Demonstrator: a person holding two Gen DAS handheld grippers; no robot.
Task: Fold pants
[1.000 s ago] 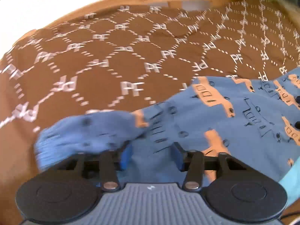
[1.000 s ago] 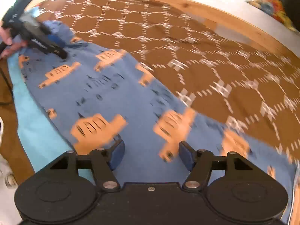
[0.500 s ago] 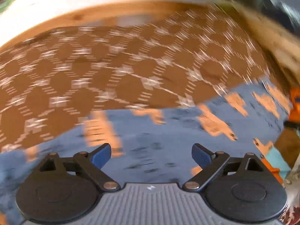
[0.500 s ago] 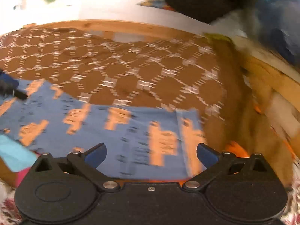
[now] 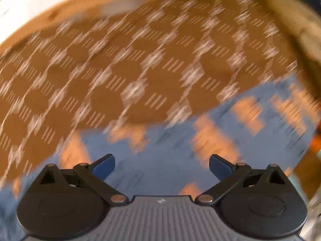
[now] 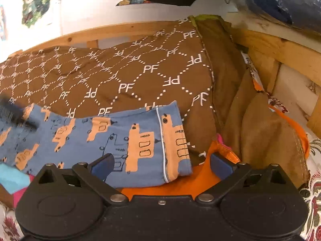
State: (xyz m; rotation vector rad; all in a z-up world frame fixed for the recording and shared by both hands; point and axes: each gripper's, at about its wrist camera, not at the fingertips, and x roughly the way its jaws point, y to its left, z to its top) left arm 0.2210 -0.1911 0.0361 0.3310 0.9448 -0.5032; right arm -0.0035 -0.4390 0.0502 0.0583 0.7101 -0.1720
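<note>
A second ago both grippers were pinching the pants; now the left gripper (image 5: 162, 165) is opening its jaws wide, nothing between them, and the right gripper (image 6: 161, 165) is holding its jaws wide, empty. The blue pants (image 6: 112, 138) are lying flat on the brown quilt (image 6: 124, 74), long axis running nine to three o'clock, waistband (image 6: 174, 138) end toward three.

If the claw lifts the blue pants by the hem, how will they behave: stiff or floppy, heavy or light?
The blue pants will probably be floppy: they lie flat and follow the brown blanket beneath. They look thin, so they are likely light. Lifted by the hem alone, the rest would probably hang and unfold, since nothing stiff shows in them.
</note>
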